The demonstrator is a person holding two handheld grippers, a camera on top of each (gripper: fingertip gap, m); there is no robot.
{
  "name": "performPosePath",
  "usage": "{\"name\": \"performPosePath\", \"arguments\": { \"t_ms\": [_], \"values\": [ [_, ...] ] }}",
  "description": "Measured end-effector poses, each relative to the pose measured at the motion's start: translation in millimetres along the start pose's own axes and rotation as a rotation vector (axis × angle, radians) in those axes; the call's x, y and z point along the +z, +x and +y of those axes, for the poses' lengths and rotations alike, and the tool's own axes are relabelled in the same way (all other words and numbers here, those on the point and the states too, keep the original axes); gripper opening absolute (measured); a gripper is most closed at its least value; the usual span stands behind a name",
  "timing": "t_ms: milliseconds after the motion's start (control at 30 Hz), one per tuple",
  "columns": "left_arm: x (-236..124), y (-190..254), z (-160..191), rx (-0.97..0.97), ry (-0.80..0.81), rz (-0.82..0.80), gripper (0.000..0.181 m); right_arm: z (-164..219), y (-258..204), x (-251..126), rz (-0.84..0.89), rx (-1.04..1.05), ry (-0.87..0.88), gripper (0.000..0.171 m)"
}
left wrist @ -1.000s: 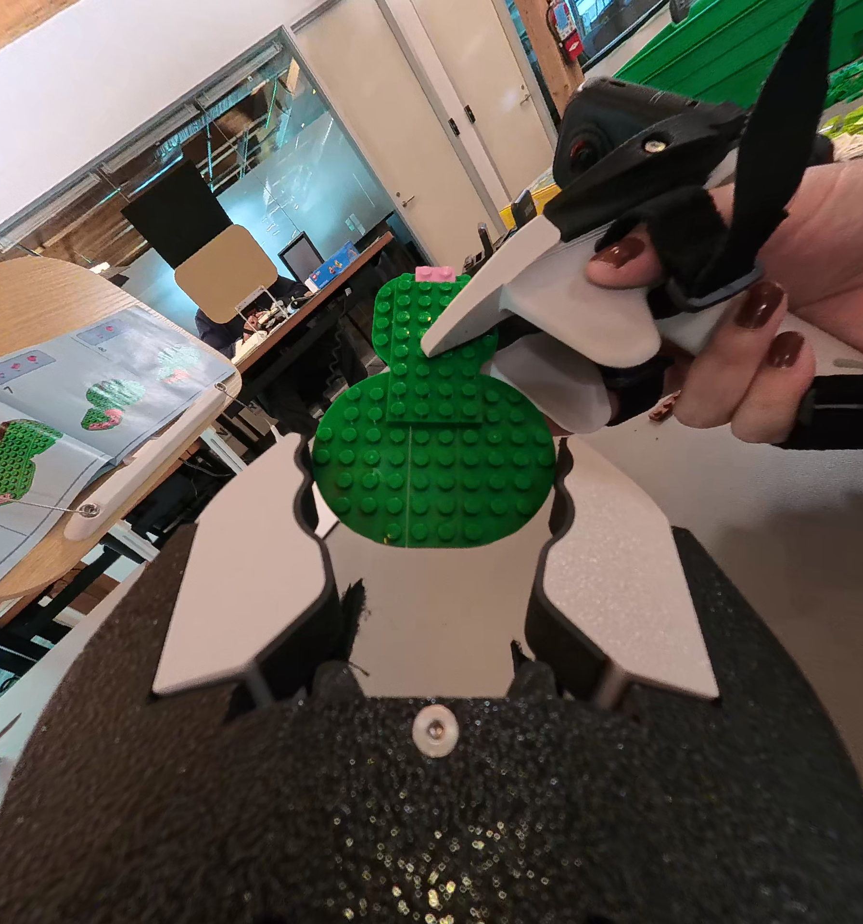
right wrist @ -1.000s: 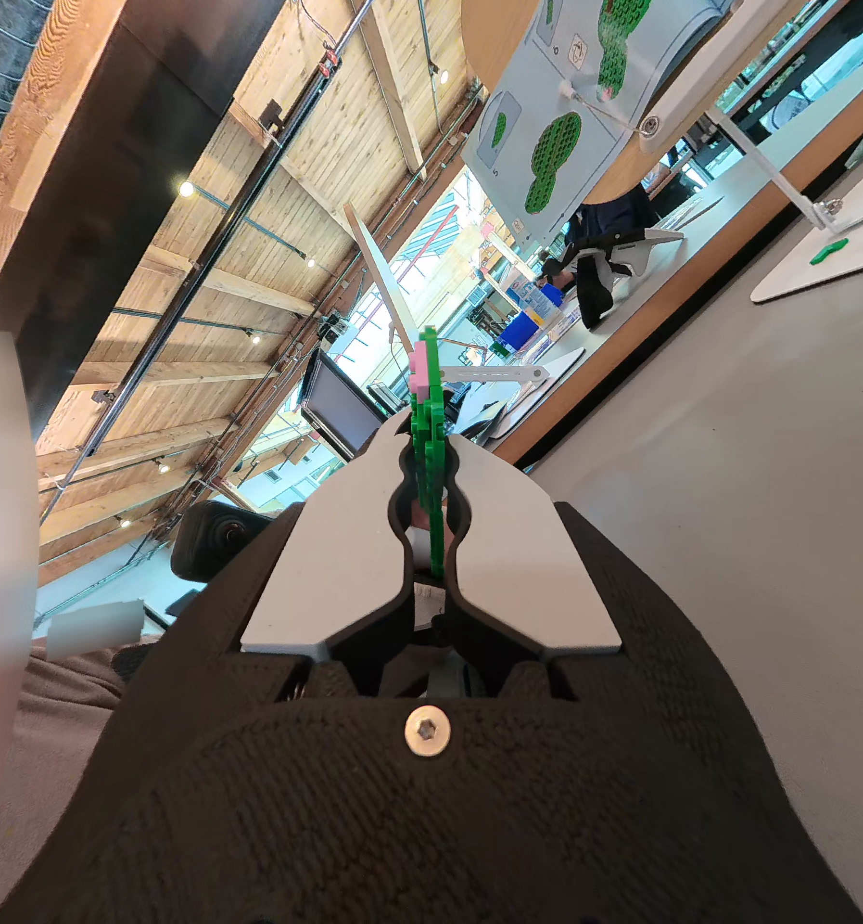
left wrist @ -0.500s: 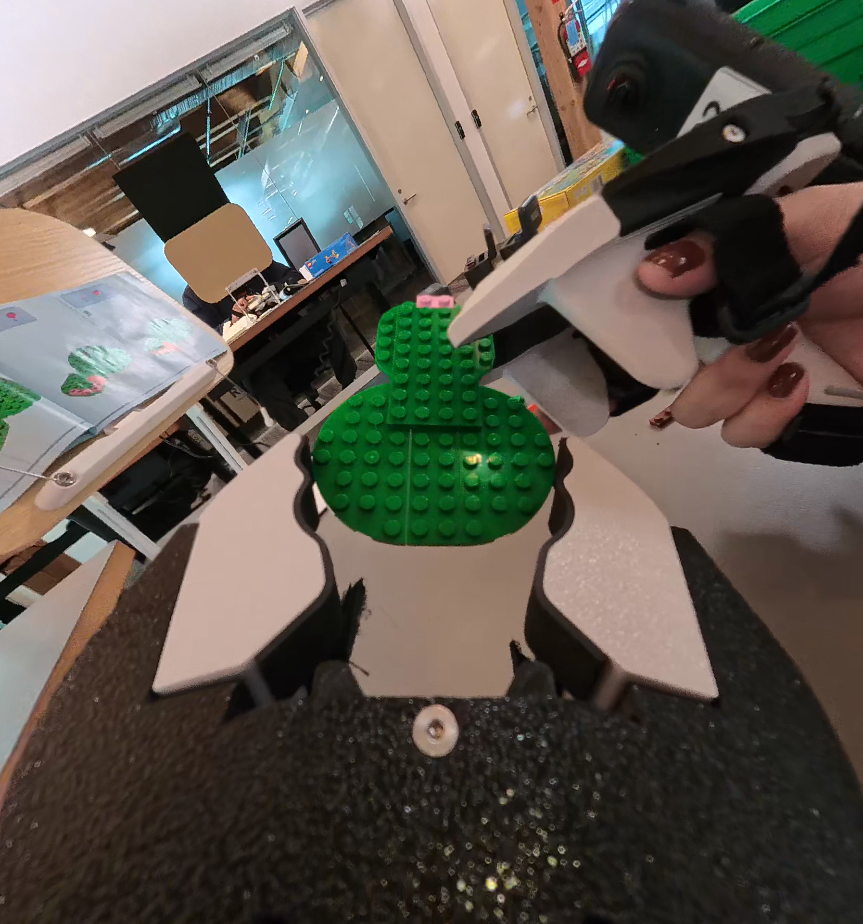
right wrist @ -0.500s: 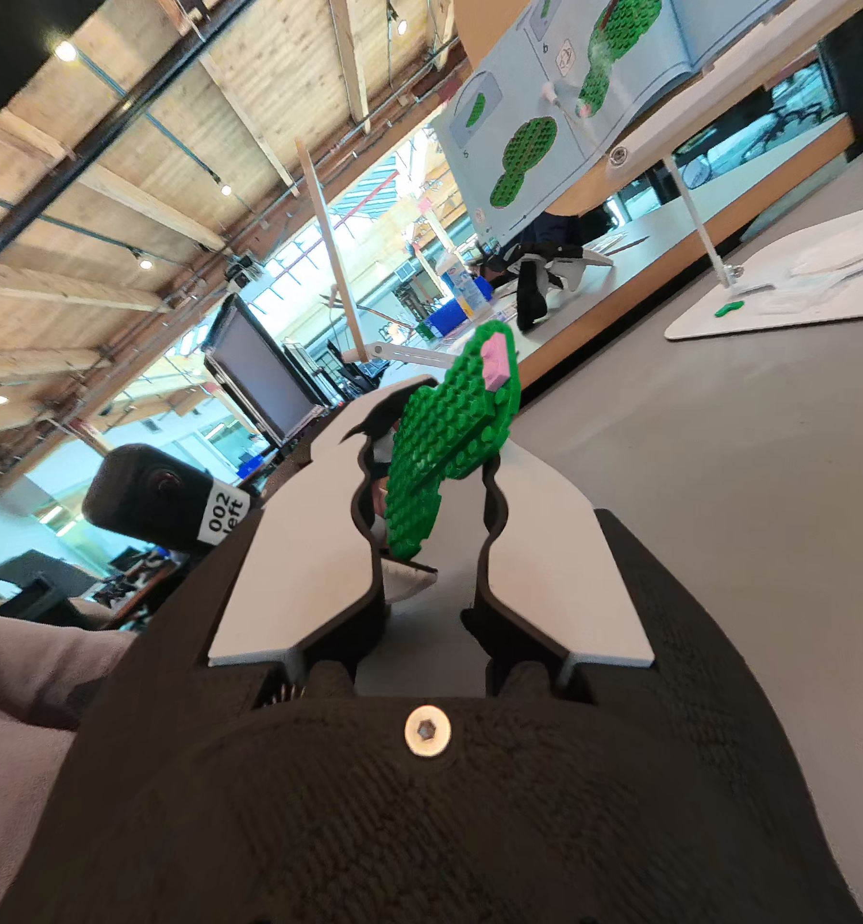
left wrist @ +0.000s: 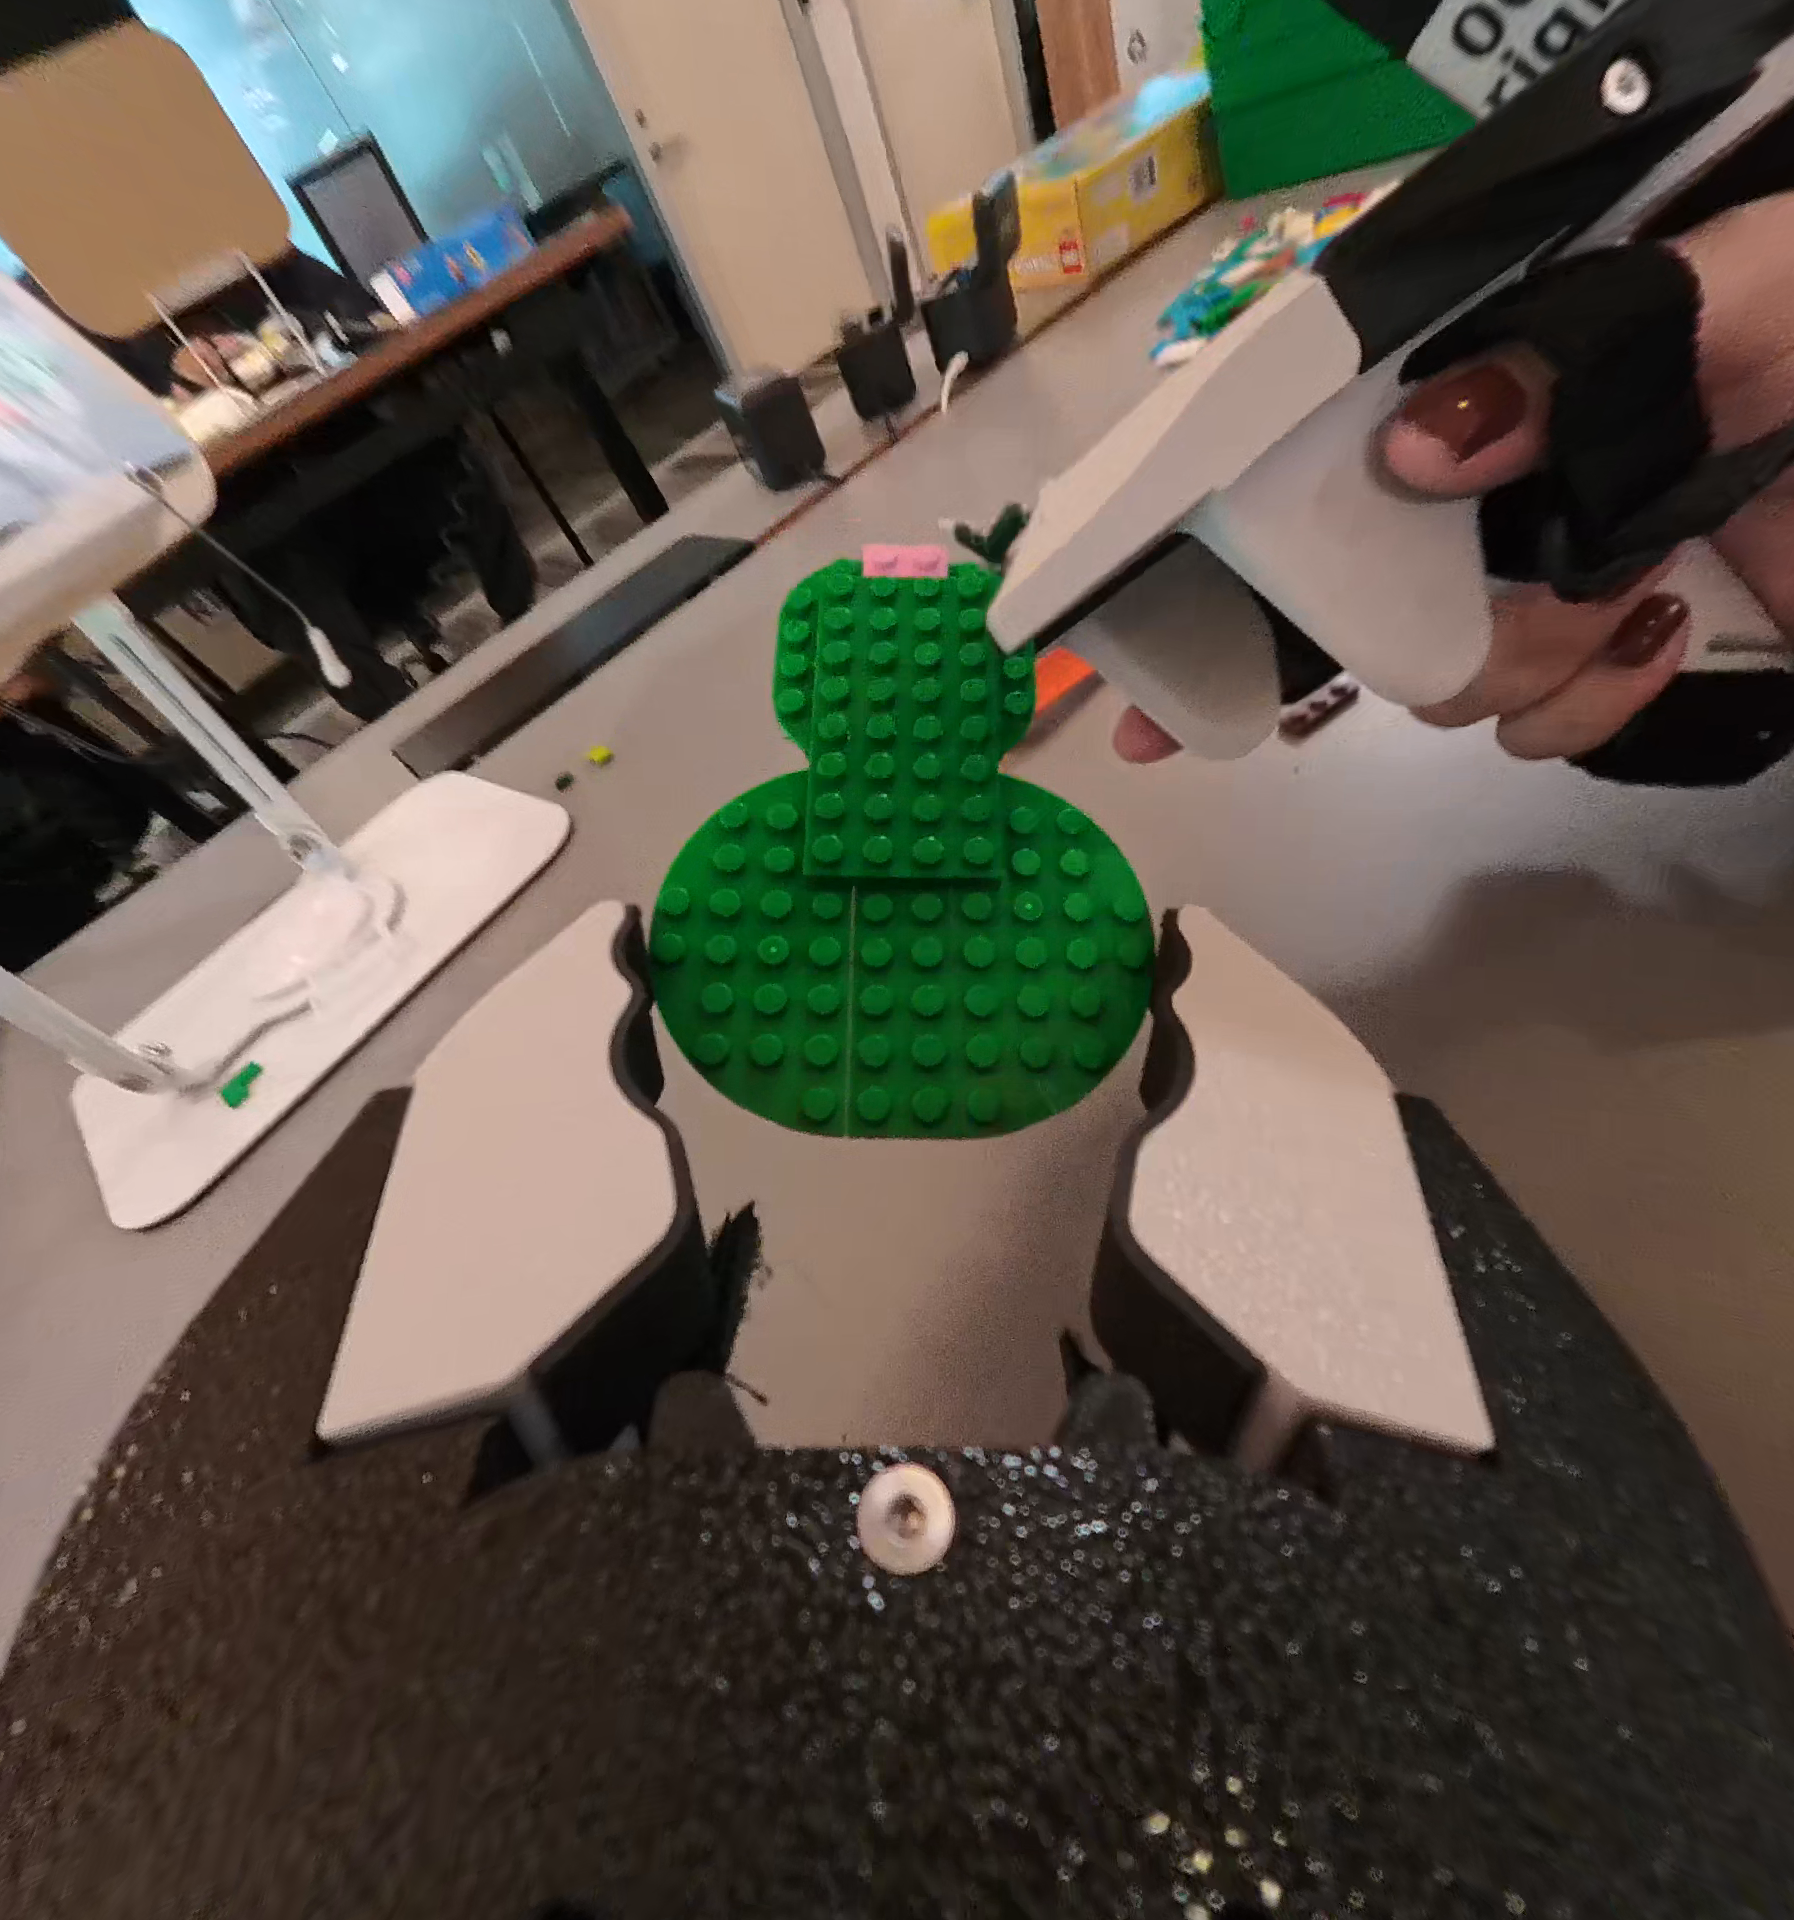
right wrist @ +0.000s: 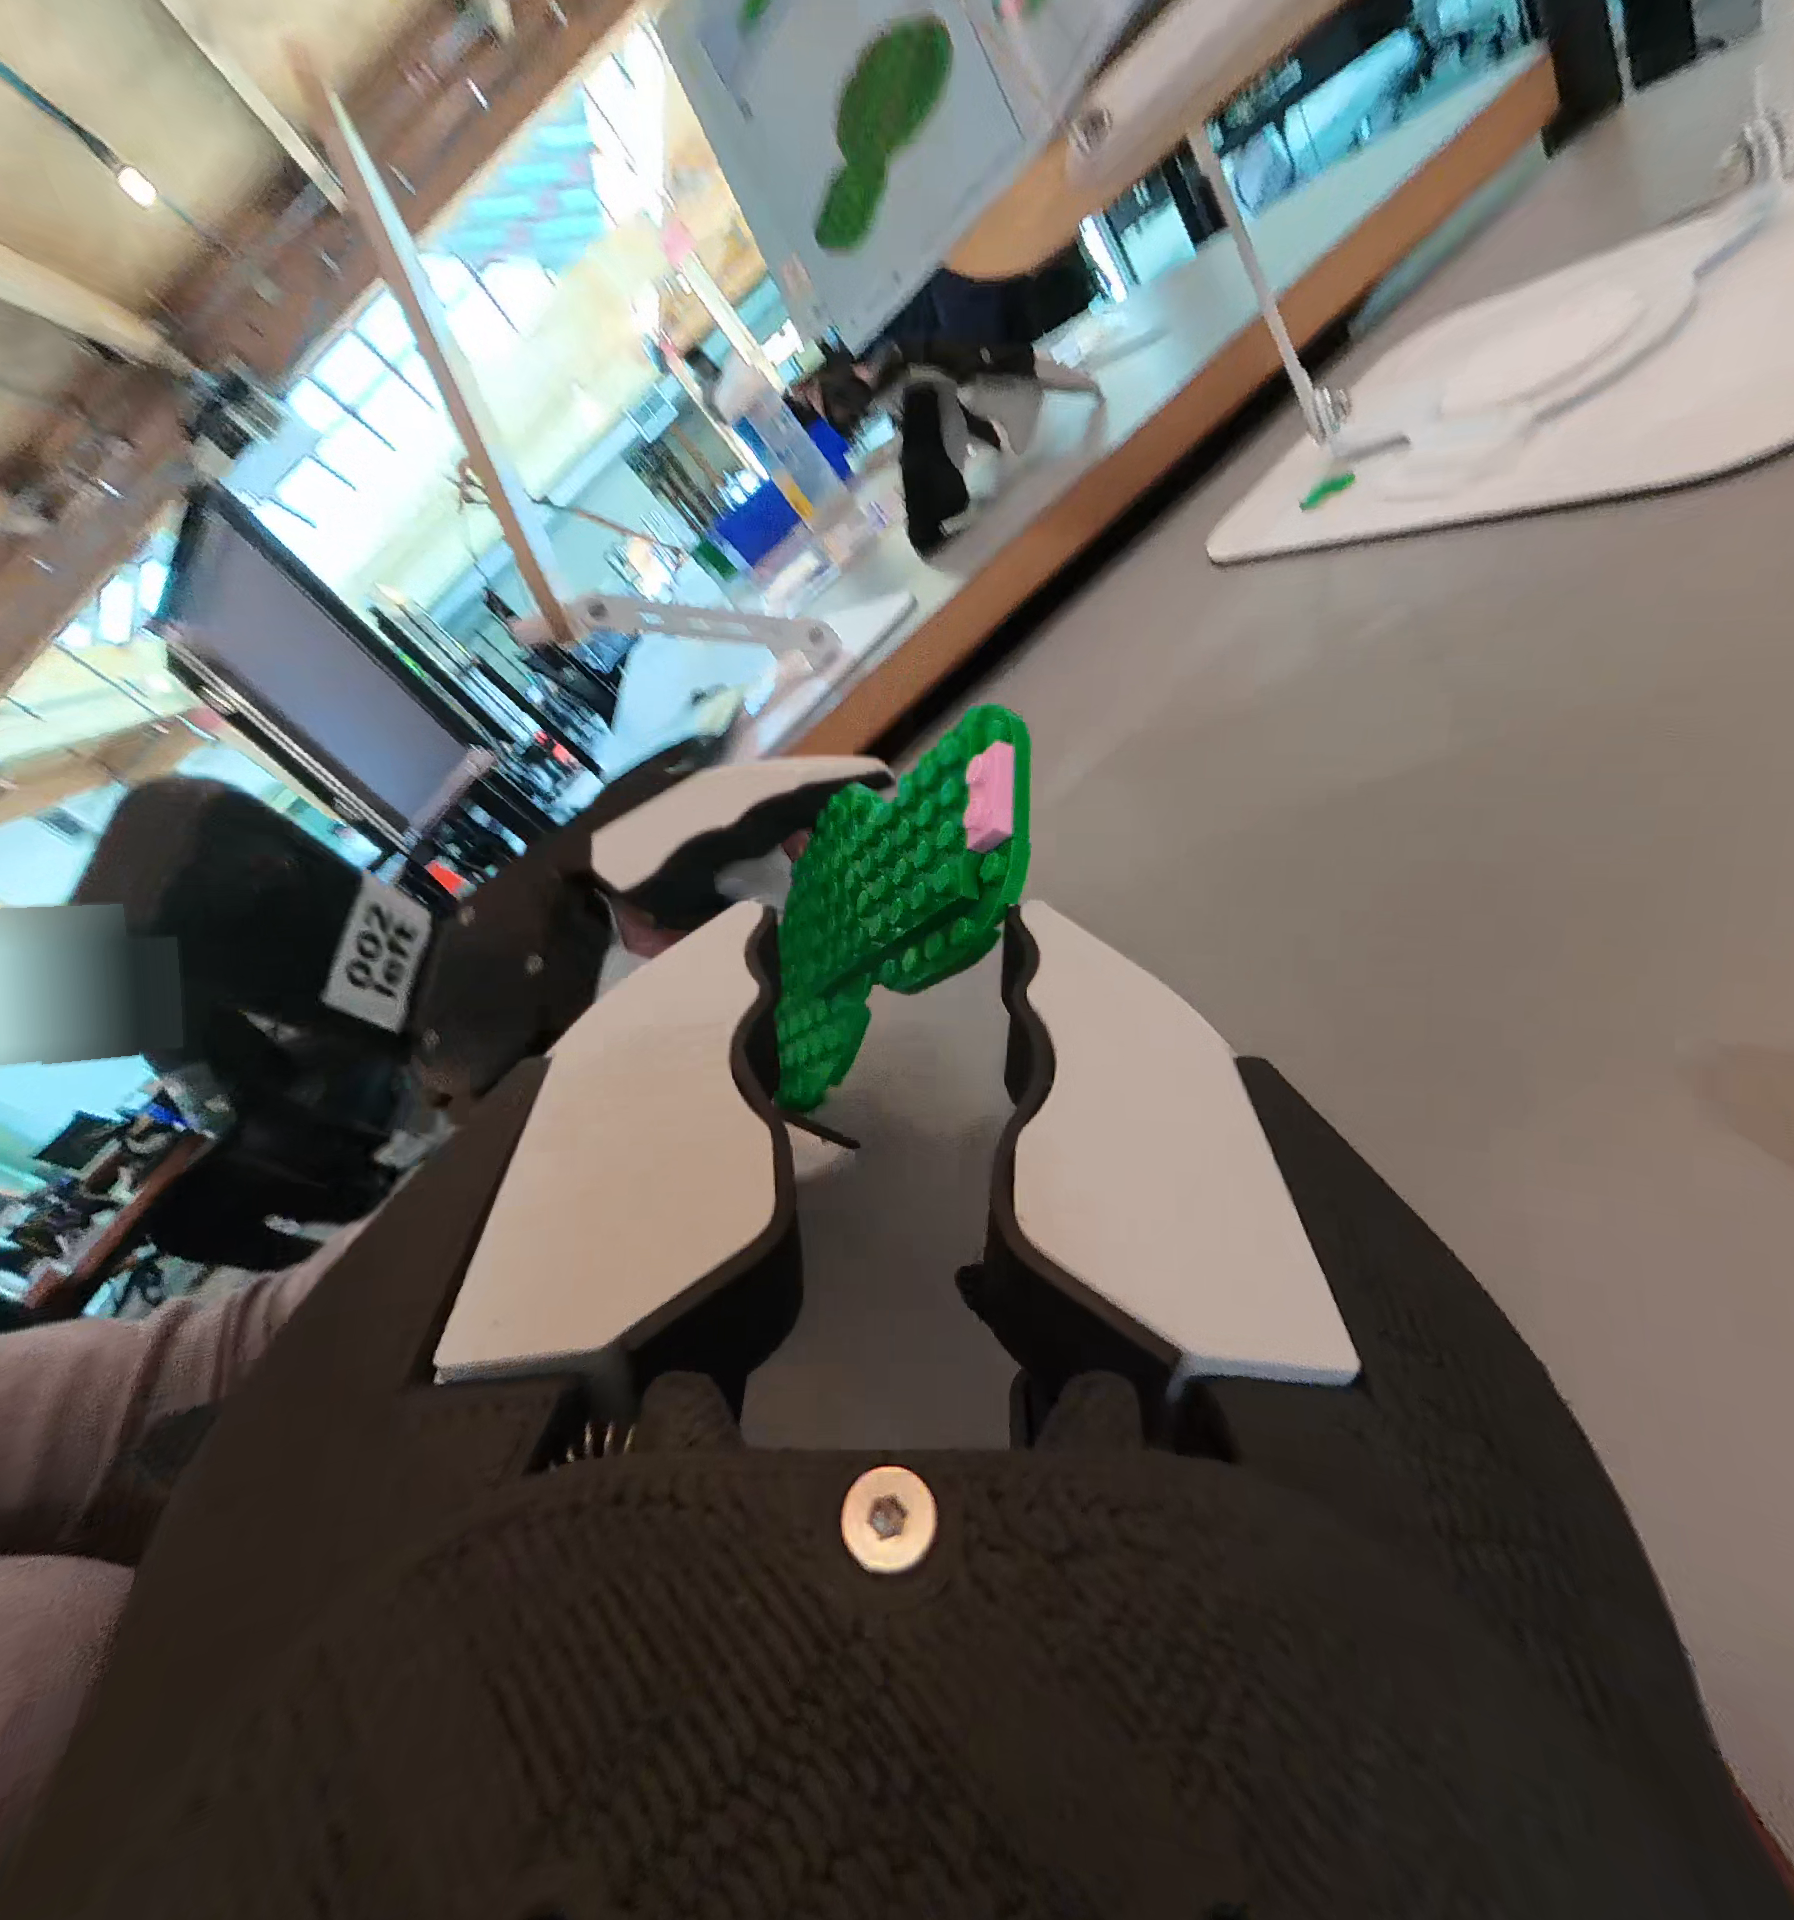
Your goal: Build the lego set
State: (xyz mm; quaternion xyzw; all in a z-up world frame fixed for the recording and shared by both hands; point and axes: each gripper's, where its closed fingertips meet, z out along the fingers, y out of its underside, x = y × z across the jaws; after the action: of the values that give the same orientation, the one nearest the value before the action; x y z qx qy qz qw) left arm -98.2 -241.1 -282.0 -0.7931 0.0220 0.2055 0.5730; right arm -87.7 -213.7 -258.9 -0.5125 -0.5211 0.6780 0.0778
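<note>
- Left tool [left wrist: 903, 997]: black textured body with two pale grey fingers, filling the lower half of the left wrist frame. Fingers set wide apart and pinching the edges of the lower disc of the green studded lego plate assembly [left wrist: 898, 894], one finger on each side of it.
- Green lego assembly: a large round plate below, a smaller rounded plate above, and a rectangular green plate bridging the two; held off the grey counter [left wrist: 1392, 935], at the centre of the frame. In the right wrist frame it appears tilted at centre [right wrist: 898, 904].
- Small pink lego brick [left wrist: 905, 561]: seated on the top edge of the upper plate; also visible at [right wrist: 988, 795].
- Right tool [right wrist: 882, 971]: black body, pale grey fingers, spread apart and holding nothing. In the right wrist frame the green assembly sits between its tips, close to the left finger; contact cannot be told. In the left wrist frame it enters from the upper right [left wrist: 1132, 623], one fingertip overlapping the upper plate's right edge.
- Hand [left wrist: 1641, 540] in a black fingerless glove grips the right tool, upper right.
- White stand base [left wrist: 280, 997] rests on the counter at left, a small green piece [left wrist: 240, 1084] on it.
</note>
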Motion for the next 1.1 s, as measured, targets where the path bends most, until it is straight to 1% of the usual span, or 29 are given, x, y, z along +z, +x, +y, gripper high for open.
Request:
{"name": "performPosePath", "arguments": {
  "t_ms": [167,233,300,400,433,500,567,633,700,767,833,933,1000,1067,1100],
  "values": [
    [0.7,1.1,24.5,-0.071,-0.132,0.083,0.092,15.3,9.2,2.0,0.065,-0.003,-0.111,0.041],
    [1.1,1.3,38.5,-0.107,-0.204,0.110,0.092,21.3,16.1,0.6,0.111,-0.026,-0.171,0.045],
    [0.8,0.0,50.7,-0.142,-0.262,0.121,0.090,21.0,22.2,-1.9,0.162,-0.070,-0.188,0.046],
    [-0.8,-3.3,56.5,-0.175,-0.293,0.117,0.087,15.4,27.4,-5.0,0.221,-0.147,-0.174,0.048],
    [-1.1,-3.4,59.6,-0.187,-0.315,0.121,0.088,13.1,27.5,-5.4,0.231,-0.169,-0.163,0.048],
    [-2.0,-5.7,69.6,-0.200,-0.371,0.113,0.098,7.8,25.7,-5.2,0.233,-0.205,-0.129,0.048],
    [-3.7,-15.0,73.9,-0.183,-0.380,0.070,0.104,-2.7,21.8,-5.5,0.230,-0.259,-0.054,0.049],
    [-7.5,-31.6,69.0,-0.173,-0.345,-0.005,0.109,-16.5,19.1,-9.1,0.251,-0.340,0.044,0.048],
    [-13.6,-54.5,53.7,-0.173,-0.236,-0.120,0.108,-29.8,17.8,-14.8,0.298,-0.446,0.146,0.045],
    [-23.1,-73.7,34.3,-0.184,-0.087,-0.223,0.104,-37.5,18.1,-20.1,0.362,-0.562,0.221,0.036],
    [-34.0,-86.9,18.2,-0.192,0.054,-0.309,0.098,-40.4,18.4,-23.0,0.428,-0.685,0.259,0.024],
    [-46.3,-96.0,9.5,-0.174,0.179,-0.415,0.091,-36.9,13.8,-20.5,0.474,-0.875,0.276,0.011],
    [-49.1,-94.5,8.5,-0.124,0.220,-0.457,0.078,-30.3,9.4,-16.1,0.484,-0.999,0.272,0.005],
    [-49.3,-94.3,7.6,-0.052,0.208,-0.488,0.064,-24.2,7.6,-12.3,0.511,-1.119,0.257,0.000],
    [-50.6,-95.8,8.1,-0.027,0.204,-0.514,0.053,-22.0,5.7,-10.7,0.520,-1.170,0.254,0.000]
  ]
}}
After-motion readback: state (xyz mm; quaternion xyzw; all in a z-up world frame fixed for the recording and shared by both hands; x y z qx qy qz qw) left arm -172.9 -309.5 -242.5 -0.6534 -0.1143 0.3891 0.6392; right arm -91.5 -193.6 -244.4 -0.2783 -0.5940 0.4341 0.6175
